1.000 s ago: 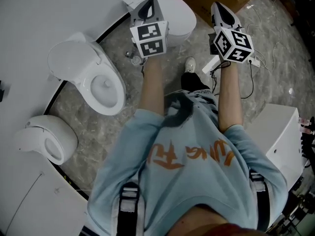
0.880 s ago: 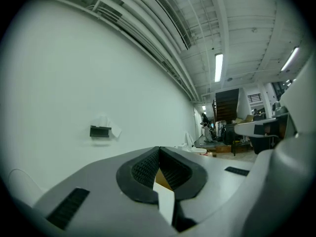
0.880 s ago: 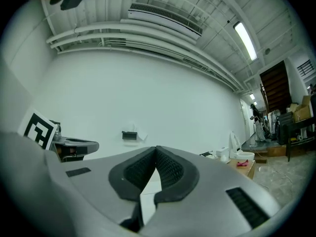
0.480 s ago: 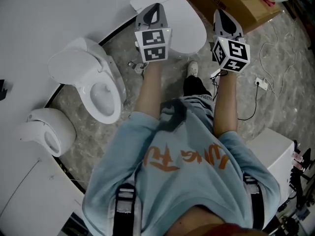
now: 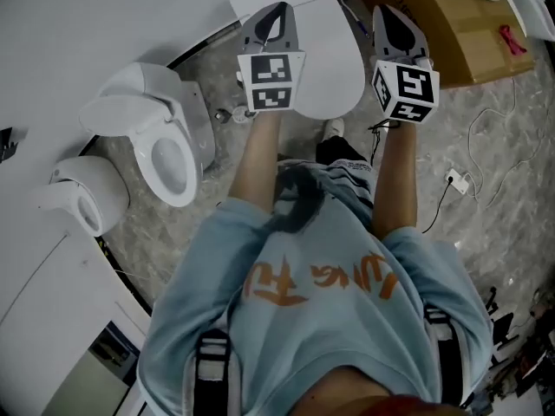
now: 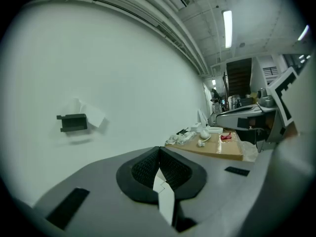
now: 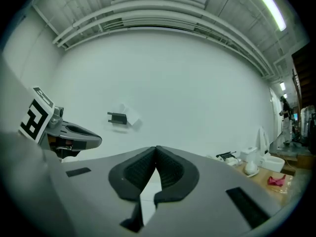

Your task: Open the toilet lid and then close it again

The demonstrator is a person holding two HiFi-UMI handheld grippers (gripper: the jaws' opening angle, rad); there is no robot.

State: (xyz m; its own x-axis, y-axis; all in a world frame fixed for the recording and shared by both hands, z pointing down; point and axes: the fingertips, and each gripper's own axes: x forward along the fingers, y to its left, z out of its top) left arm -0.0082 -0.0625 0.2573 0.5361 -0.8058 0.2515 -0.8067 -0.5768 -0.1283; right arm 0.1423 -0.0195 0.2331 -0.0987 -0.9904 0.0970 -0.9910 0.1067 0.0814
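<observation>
**Desk:** What sat closest to the head camera?

**Operator:** The wearer's light blue shirt (image 5: 321, 267) with orange print filled the bottom of the head view. Both bare forearms reached forward from it. I had the left gripper (image 5: 275, 11) and the right gripper (image 5: 388, 11) held out side by side. In their own views, each pair of dark ribbed pads was pressed together with nothing between them.

**Desk:** And the toilet?

**Operator:** The toilet (image 5: 347, 33) stood straight ahead, partly under and between the two grippers. Its white lid (image 5: 325, 68) lay down flat. I couldn't tell whether either gripper touched it. A pale shoe (image 5: 334, 129) showed just in front of it.

**Desk:** What was the ground like?

**Operator:** The floor (image 5: 494, 154) was grey, veined stone. On the left it met a white surface (image 5: 78, 24) along a dark curved edge. A second toilet (image 5: 165, 159) stood at that edge with its bowl open, and a third white fixture (image 5: 82, 199) stood beside it. A power strip (image 5: 456, 180) with a trailing cable lay on the stone to the right.

**Desk:** Farther out?

**Operator:** A cardboard box (image 5: 451, 24) lay beyond the right gripper, with small white items and something red on top. Past everything rose a plain white wall (image 7: 187, 83) carrying a small black bracket (image 7: 117, 117). A long strip light (image 6: 227, 28) ran along the ceiling overhead.
</observation>
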